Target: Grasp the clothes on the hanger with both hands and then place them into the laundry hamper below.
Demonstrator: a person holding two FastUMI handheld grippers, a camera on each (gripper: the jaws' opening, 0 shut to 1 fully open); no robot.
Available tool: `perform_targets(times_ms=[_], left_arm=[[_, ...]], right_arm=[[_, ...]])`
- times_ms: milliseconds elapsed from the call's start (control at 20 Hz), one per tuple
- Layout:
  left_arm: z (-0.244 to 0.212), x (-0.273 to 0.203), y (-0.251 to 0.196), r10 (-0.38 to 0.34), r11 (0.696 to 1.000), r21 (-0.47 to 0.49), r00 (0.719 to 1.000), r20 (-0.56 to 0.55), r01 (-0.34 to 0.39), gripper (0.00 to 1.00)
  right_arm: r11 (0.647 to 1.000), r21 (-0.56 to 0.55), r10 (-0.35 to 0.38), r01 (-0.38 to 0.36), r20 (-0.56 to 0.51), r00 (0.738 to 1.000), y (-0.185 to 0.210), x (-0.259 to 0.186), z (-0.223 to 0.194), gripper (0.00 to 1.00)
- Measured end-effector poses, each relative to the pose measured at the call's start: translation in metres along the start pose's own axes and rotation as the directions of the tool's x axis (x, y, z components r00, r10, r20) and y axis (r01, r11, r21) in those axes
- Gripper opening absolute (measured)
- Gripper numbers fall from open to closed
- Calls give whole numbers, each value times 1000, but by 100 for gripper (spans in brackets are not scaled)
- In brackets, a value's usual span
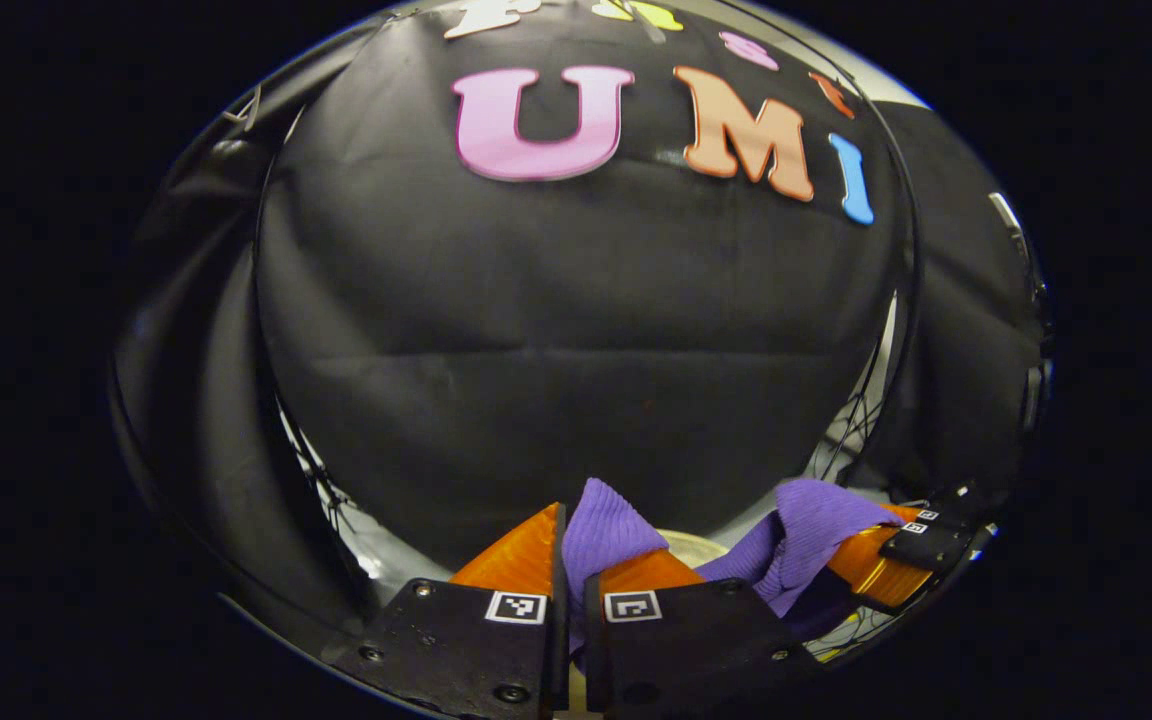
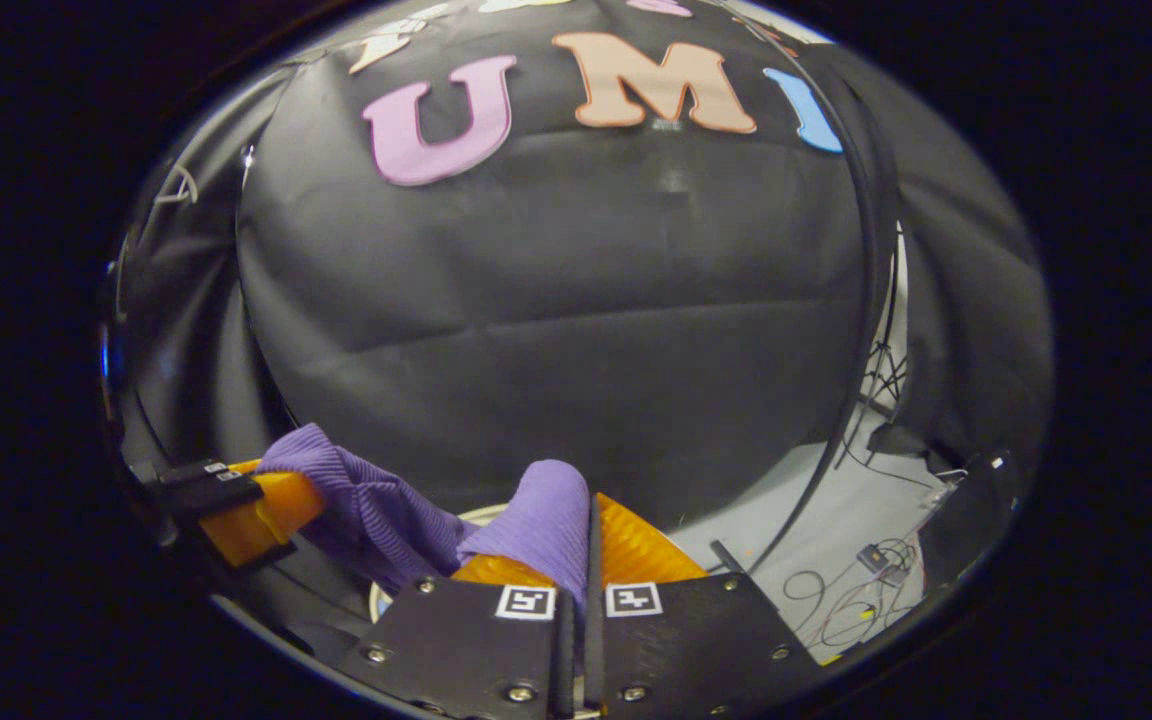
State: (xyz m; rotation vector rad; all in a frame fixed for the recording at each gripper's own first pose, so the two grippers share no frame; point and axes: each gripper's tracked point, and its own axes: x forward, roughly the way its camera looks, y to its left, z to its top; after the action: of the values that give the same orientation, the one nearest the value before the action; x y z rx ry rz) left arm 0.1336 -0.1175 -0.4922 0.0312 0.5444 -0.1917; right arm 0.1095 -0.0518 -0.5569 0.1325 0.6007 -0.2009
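Level, both grippers (image 1: 566, 560) (image 2: 576, 545) pinch purple garment (image 1: 606, 530).

I see a black cloth wall (image 1: 576, 330) straight ahead, creased across its middle, with more black drapes (image 2: 976, 300) hanging at both sides. Beyond the cloth's right edge a pale floor (image 2: 816, 540) shows, strewn with loose cables (image 2: 866, 590) (a small device lies among them). Thin dark poles (image 2: 871, 330) run along the cloth's edge. The light is dim.

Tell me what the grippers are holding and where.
Both grip the purple knit garment: left gripper pinches one bunched fold, right gripper another, cloth sagging between them.
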Motion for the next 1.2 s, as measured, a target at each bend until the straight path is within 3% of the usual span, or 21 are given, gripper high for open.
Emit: perform_targets(times_ms=[200, 300, 350, 400, 450, 500, 550, 600, 850, 1000, 1050, 1200], left_arm=[[-48, 17, -1, -18, 1000, -11, 991, -129, 17, 7], [-77, 18, -13, -72, 997, 13, 964, -256, 77, 8], [-87, 19, -18, -99, 994, 18, 943, -317, 110, 11], [-101, 14, -23, -130, 990, 6, 913, -386, 144, 15], [-101, 14, -26, -150, 987, -6, 908, -391, 161, 40], [-97, 9, -19, -115, 992, 1, 918, -380, 124, 65], [-93, 11, -18, -114, 993, -1, 926, -361, 122, 91], [-79, 6, -15, -113, 993, -11, 930, -351, 116, 99], [-28, -15, -1, -81, 996, 26, 964, -255, 90, 96], [-9, -32, 1, -98, 994, 25, 964, -247, 107, 100], [-3, -35, 2, -97, 994, 25, 965, -243, 106, 95], [12, -44, 11, -87, 995, 38, 972, -217, 97, 95]], right_arm=[[999, -28, -23, 19, -164, 986, -9, 16, -57, 5], [1000, -2, -8, 8, -269, 963, -4, 14, -88, 7], [1000, 1, 7, -7, -288, 958, 0, 15, -91, 24], [1000, -6, 6, -8, -283, 959, 2, 9, -83, 49], [1000, -21, -9, 3, -267, 964, 1, 0, -80, 75], [999, -42, -23, 13, -249, 968, -3, 0, -67, 100], [998, -57, -22, 8, -241, 970, -1, -3, -61, 92], [997, -71, -27, 11, -234, 972, 1, -3, -59, 99], [996, -87, -12, -5, -186, 982, 15, -18, -32, 100], [995, -96, -8, -8, -172, 985, 21, -28, -17, 99], [996, -88, -6, -9, -162, 987, 24, -31, -10, 100], [997, -83, -5, -6, -126, 992, 24, -41, 15, 99]])
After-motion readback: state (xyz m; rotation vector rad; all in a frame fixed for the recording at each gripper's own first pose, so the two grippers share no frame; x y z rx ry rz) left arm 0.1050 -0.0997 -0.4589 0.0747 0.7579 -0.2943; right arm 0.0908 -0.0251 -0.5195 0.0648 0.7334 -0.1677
